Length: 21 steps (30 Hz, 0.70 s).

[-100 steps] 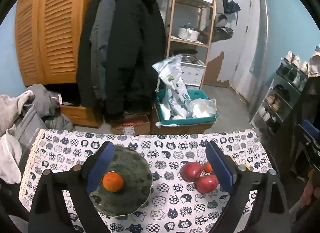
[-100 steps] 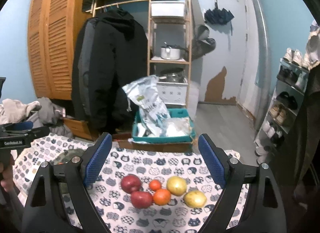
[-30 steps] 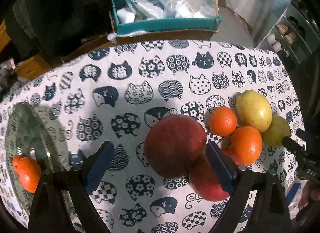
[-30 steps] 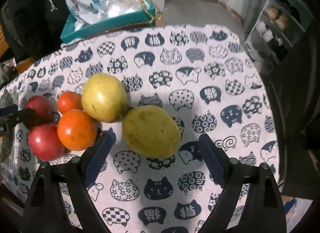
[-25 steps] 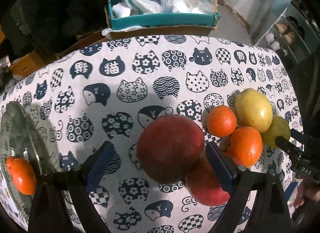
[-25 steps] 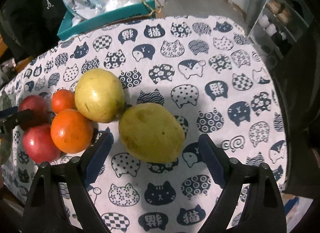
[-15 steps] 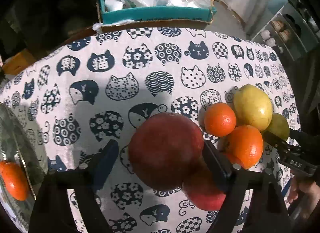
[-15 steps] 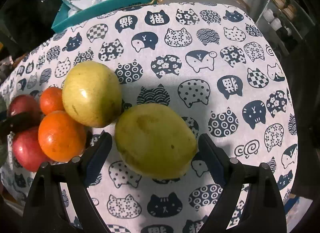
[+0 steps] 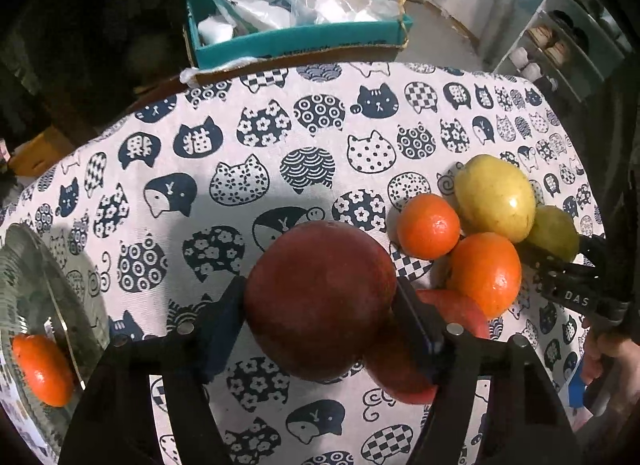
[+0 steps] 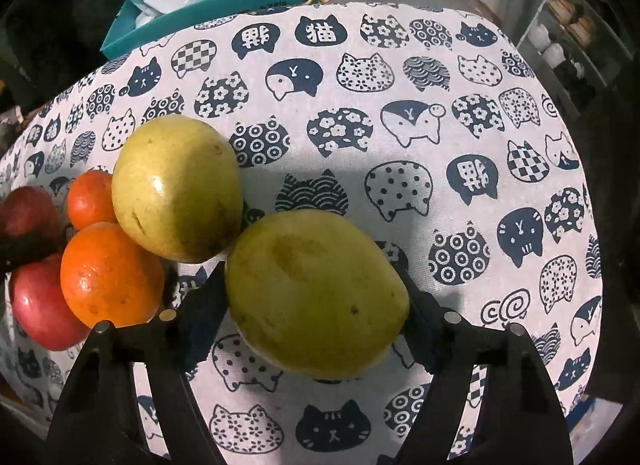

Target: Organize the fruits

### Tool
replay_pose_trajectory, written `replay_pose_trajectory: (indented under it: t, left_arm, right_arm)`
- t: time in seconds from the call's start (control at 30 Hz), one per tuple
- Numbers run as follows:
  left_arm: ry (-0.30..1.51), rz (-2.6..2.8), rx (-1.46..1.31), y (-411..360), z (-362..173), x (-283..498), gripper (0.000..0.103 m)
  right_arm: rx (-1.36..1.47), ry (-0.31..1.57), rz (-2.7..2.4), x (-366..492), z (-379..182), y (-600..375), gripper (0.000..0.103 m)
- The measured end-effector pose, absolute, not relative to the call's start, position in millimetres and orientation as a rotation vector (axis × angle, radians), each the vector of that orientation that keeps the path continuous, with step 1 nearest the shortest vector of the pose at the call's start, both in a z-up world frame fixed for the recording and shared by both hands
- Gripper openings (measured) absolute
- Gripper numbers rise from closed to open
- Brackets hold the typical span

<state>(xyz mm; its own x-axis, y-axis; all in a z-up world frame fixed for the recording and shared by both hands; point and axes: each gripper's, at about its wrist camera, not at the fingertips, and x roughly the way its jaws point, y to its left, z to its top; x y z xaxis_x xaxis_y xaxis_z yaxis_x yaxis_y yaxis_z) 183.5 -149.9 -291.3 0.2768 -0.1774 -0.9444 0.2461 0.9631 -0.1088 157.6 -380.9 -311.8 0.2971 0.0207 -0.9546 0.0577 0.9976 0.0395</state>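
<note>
Closing together, the left gripper pinches a dark red round apple while the right gripper pinches a yellow-green oval fruit, likely bound for the glass plate at nine o'clock.

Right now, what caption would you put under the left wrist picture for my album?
Left tongs closing around a big red apple on the cat-print tablecloth, oranges and yellow fruit beside it.

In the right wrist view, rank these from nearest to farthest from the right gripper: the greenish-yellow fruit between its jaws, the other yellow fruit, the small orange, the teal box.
1. Greenish-yellow fruit, between the closing jaws of the right gripper.
2. Other yellow fruit, up and to the left, touching the first.
3. Small orange, further left.
4. Teal box, beyond the table's far edge.
</note>
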Motion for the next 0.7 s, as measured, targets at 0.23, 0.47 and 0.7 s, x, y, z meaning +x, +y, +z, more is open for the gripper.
replay_pose_trajectory:
  t: [0.23,0.47,0.7]
  left_arm:
    - [1.204,-0.274,0.066,-145,-273,172,0.073]
    - [1.164,-0.27,0.049,-139,-253,162,0.073]
    - [1.11,-0.262,0.044,-130,-227,148,0.073]
  right_arm:
    - [0.069,1.237,-0.032,141,-306,-386,0.077]
    - [0.072,1.166,-0.038,121,-285,-387,0.077]
    - [0.068,1.084,-0.032,106,-250,-384,0.077]
